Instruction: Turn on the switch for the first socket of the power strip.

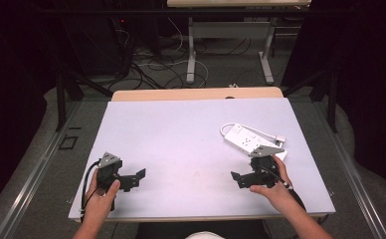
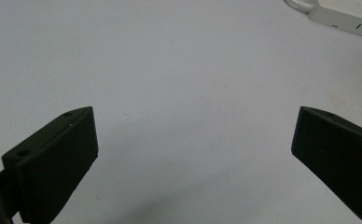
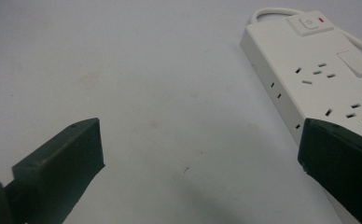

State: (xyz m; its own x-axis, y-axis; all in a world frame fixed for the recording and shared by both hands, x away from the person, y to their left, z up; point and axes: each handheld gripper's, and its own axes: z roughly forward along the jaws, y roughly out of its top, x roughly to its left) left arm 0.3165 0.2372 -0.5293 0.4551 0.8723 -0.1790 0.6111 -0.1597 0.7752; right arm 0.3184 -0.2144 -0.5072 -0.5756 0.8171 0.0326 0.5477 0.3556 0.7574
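A white power strip [image 1: 248, 140] with a white cable lies on the right side of the pale table [image 1: 181, 134]. In the right gripper view the power strip [image 3: 319, 70] shows its switch, a red lamp and several sockets. My right gripper [image 1: 237, 179] rests near the front right, just in front of the strip, open with nothing between its jaws [image 3: 193, 158]. My left gripper [image 1: 137, 177] sits at the front left, open and empty [image 2: 193, 154]; the power strip [image 2: 347, 14] appears at the far top right of the left gripper view.
A white plug [image 1: 280, 139] lies at the end of the cable beside the strip. Beyond the table's far edge stand a desk frame [image 1: 191, 55] and loose cables on the floor. Dark curtains flank both sides.
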